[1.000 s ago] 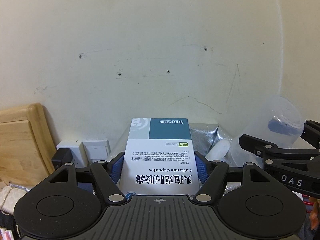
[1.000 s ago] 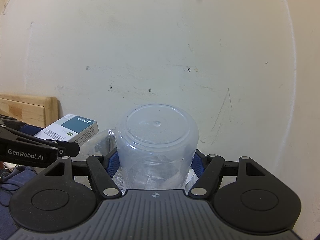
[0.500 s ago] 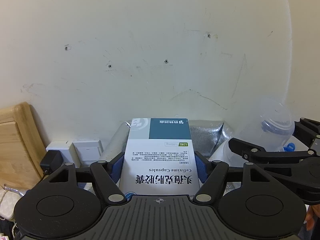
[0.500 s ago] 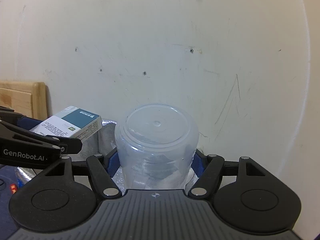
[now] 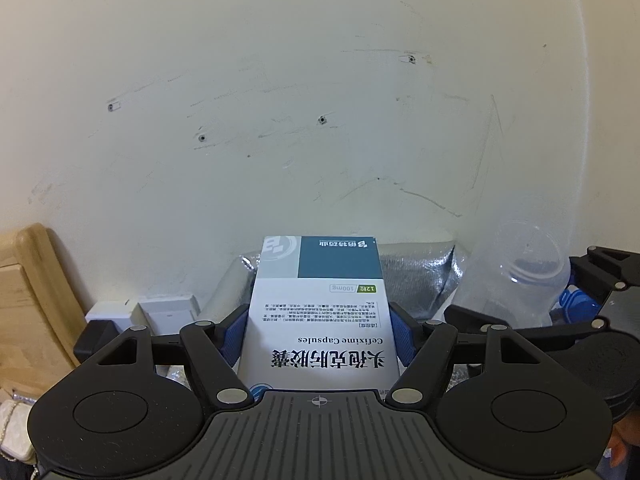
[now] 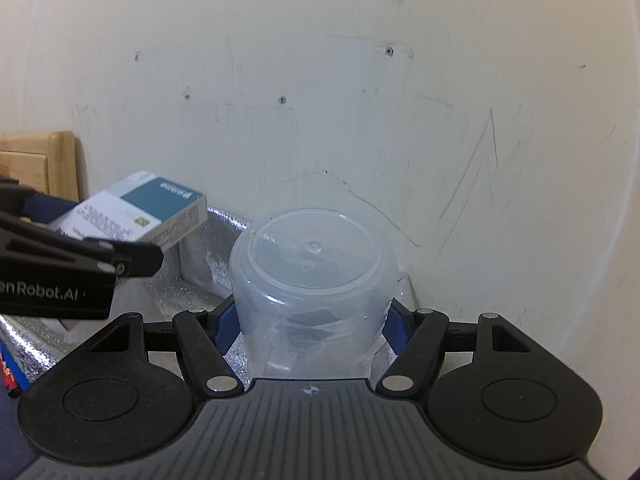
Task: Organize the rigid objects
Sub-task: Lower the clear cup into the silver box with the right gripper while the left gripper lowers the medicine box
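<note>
My left gripper [image 5: 318,336] is shut on a white and teal medicine box [image 5: 320,300], its blue pads pressing both long sides. The box sticks out forward over a silver foil-lined bag [image 5: 416,276]. My right gripper [image 6: 310,320] is shut on a clear plastic jar [image 6: 312,264], held by its sides with its flat end toward the wall. The right wrist view shows the box [image 6: 152,208] and left gripper [image 6: 80,252] at the left. In the left wrist view the jar [image 5: 516,272] is at the right, close beside the box.
A scuffed cream wall [image 6: 360,120] stands right behind the foil bag [image 6: 200,276]. At the left are a wooden panel [image 5: 24,300], white wall sockets [image 5: 160,312] and a black plug [image 5: 90,340]. Red pens [image 6: 10,376] lie at the lower left.
Both grippers have moved forward and a little down toward the foil bag and wall, still holding box and jar. The jar has come closer to the box.
</note>
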Demonstrator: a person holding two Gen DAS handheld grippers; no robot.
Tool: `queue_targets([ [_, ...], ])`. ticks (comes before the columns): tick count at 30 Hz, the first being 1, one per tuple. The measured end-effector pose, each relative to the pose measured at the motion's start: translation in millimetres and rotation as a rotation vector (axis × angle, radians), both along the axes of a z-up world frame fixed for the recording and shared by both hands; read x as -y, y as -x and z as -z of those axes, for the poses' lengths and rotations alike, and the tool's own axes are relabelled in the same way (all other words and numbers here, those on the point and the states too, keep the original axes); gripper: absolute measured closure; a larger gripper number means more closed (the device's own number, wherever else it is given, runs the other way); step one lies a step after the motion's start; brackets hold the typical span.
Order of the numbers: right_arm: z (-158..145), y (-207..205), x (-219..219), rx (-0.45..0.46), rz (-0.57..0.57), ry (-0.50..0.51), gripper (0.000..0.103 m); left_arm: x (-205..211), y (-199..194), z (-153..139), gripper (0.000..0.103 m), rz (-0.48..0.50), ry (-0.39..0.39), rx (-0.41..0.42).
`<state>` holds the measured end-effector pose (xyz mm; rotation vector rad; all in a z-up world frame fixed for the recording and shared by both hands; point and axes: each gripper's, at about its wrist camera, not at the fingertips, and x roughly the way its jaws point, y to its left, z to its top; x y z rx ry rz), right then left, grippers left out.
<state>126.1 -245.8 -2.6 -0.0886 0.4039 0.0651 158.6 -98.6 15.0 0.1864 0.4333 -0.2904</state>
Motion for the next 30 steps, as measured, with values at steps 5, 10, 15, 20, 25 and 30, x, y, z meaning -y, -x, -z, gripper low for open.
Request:
queue_targets([
  [5,5.1,-2.3,0.1,-0.018,-0.006,0.009,0.036,12.8,-5.6,-0.2,0.033,0.023,-0.031,0.006],
  [10,9.3,-5.5,-1.5,-0.036,-0.017,0.023,0.036,25.4,-11.3,1.3,0.033,0.036,-0.057,0.009],
  [15,15.7,-7.9,-4.6,-0.055,-0.032,0.034,0.036,33.9,-10.5,2.4,0.033,0.063,-0.063,0.008],
  [20,22.6,-8.6,-4.9,-0.075,-0.037,0.037,0.036,43.2,-10.2,4.2,0.033,0.094,-0.066,0.002],
  [25,25.7,-11.0,-3.2,-0.087,-0.032,0.04,0.036,48.7,-11.1,4.5,0.033,0.105,-0.067,-0.003],
  [30,26.1,-10.7,1.0,-0.084,-0.026,0.032,0.036,50.2,-11.7,2.1,0.033,0.121,-0.051,-0.001],
])
